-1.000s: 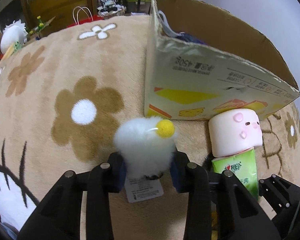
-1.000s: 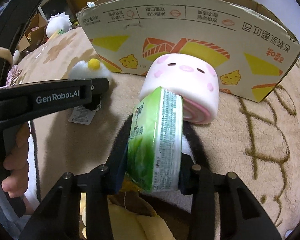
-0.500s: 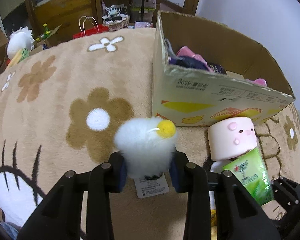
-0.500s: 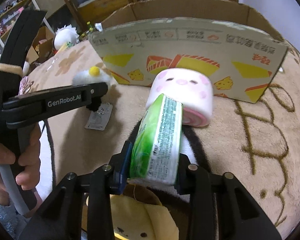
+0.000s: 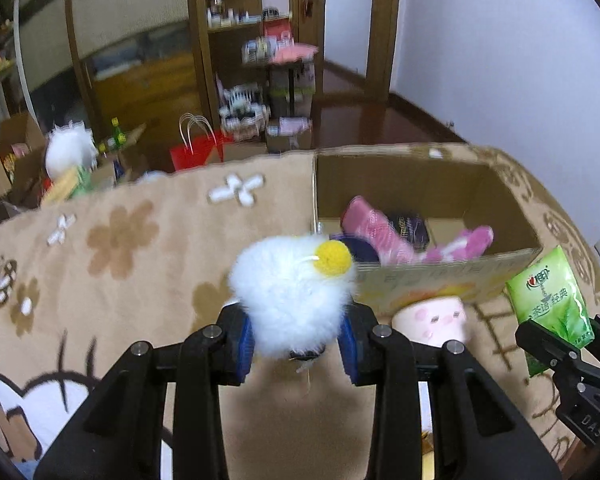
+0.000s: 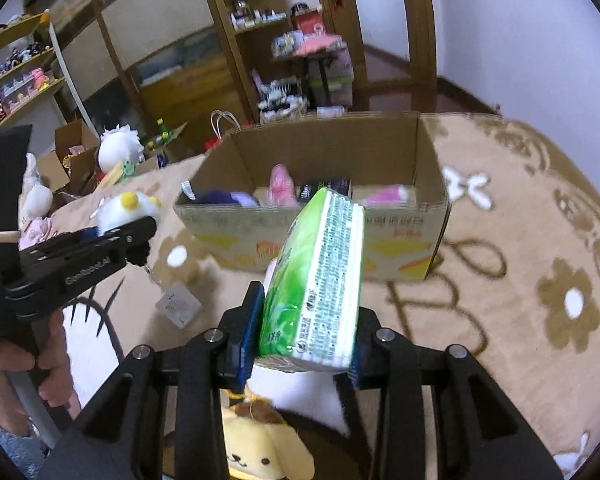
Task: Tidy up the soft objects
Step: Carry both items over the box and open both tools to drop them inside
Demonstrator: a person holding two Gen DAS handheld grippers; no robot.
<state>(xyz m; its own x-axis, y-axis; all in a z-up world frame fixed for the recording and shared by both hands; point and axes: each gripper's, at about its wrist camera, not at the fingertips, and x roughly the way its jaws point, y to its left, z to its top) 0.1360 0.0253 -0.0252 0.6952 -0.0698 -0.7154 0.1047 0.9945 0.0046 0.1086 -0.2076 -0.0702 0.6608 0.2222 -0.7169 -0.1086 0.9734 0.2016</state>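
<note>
My left gripper [image 5: 296, 344] is shut on a white fluffy toy with a yellow spot [image 5: 292, 292], held in the air above the blanket, near the front left corner of the cardboard box [image 5: 432, 276]. The toy also shows in the right wrist view [image 6: 128, 208], its paper tag [image 6: 178, 304] dangling. My right gripper [image 6: 304, 340] is shut on a green tissue pack [image 6: 320, 280], raised in front of the box [image 6: 404, 240]. The pack also shows in the left wrist view [image 5: 548, 300]. The box holds pink and purple soft items [image 5: 384, 236].
A pink marshmallow pig plush [image 5: 432, 320] lies on the brown flowered blanket [image 5: 120, 280] against the box front. A yellow dog plush [image 6: 260, 448] lies below my right gripper. Shelves, a red bag [image 5: 196, 152] and clutter stand beyond the bed edge.
Both grippers have risen with their loads. The box interior has come into view and the pig plush has dropped lower in the frames.
</note>
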